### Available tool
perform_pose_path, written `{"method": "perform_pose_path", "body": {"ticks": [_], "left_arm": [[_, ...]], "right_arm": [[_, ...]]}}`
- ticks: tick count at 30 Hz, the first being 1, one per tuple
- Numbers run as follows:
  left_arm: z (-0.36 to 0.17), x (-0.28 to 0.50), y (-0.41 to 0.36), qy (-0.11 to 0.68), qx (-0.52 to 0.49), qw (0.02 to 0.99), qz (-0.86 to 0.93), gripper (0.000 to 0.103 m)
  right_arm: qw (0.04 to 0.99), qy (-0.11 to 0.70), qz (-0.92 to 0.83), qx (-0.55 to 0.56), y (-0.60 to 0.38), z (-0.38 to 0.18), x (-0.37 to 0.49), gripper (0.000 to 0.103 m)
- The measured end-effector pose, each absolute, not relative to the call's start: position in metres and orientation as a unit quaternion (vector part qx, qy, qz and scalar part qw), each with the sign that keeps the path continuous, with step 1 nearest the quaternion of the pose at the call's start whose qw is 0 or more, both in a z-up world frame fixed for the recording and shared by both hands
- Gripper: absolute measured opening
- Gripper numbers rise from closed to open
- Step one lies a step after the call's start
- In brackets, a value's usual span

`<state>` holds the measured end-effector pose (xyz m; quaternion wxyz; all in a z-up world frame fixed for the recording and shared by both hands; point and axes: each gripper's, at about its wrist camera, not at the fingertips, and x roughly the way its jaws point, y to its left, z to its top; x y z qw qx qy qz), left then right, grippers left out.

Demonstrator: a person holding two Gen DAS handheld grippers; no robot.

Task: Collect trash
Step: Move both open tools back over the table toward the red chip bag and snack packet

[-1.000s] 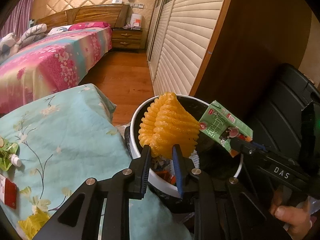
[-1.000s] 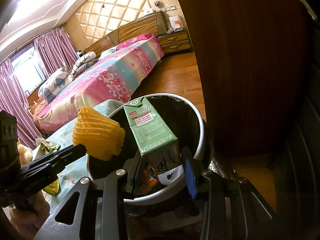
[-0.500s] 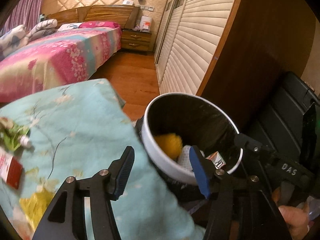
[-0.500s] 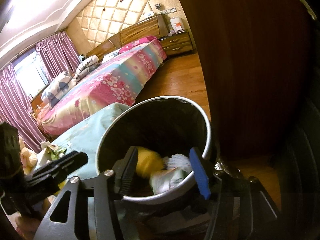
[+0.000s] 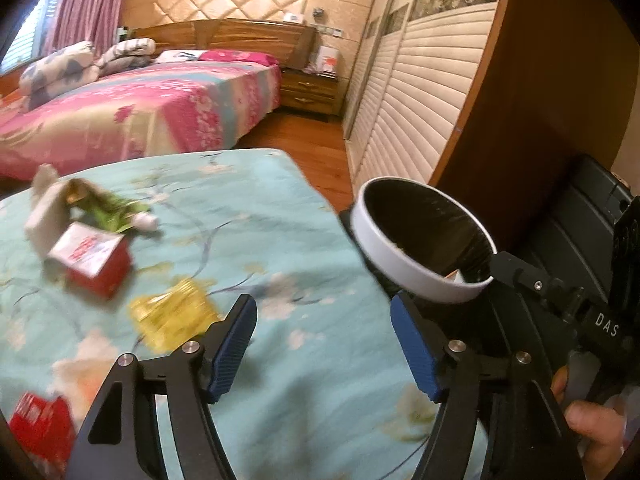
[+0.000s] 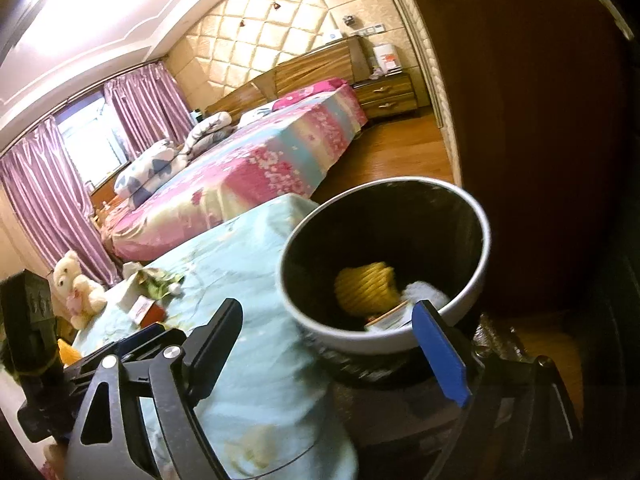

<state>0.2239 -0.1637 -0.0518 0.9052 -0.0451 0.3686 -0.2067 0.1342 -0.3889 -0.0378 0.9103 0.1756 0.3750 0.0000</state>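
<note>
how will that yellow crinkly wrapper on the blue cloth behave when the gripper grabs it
The yellow wrapper looks thin and pleated, so it is probably light and will crush between the pads. It lies on the soft floral cloth, so a push may slide it rather than roll it.

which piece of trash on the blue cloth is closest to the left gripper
The crumpled yellow wrapper, just beyond the left gripper. The red cartons and green wrapper lie farther off.

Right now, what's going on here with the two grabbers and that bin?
A person is clearing trash off a table with a floral cloth into the bin. Both tools have just been opening and hold nothing: the left tool is over the cloth, the right tool at the bin's rim. A yellow ridged piece already lies inside. A red box, a yellow wrapper and green scraps wait on the cloth.
</note>
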Motion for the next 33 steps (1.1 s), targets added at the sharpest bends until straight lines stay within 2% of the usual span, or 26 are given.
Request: {"method": "perform_pose_path", "body": {"ticks": [33], "left_arm": [[-0.034,0.109,-0.02,0.332,-0.079,0.936,-0.087,0.069]], "right_arm": [[0.888,0.421,0.118,0.141,-0.262,-0.064,0.113,0.089]]}}
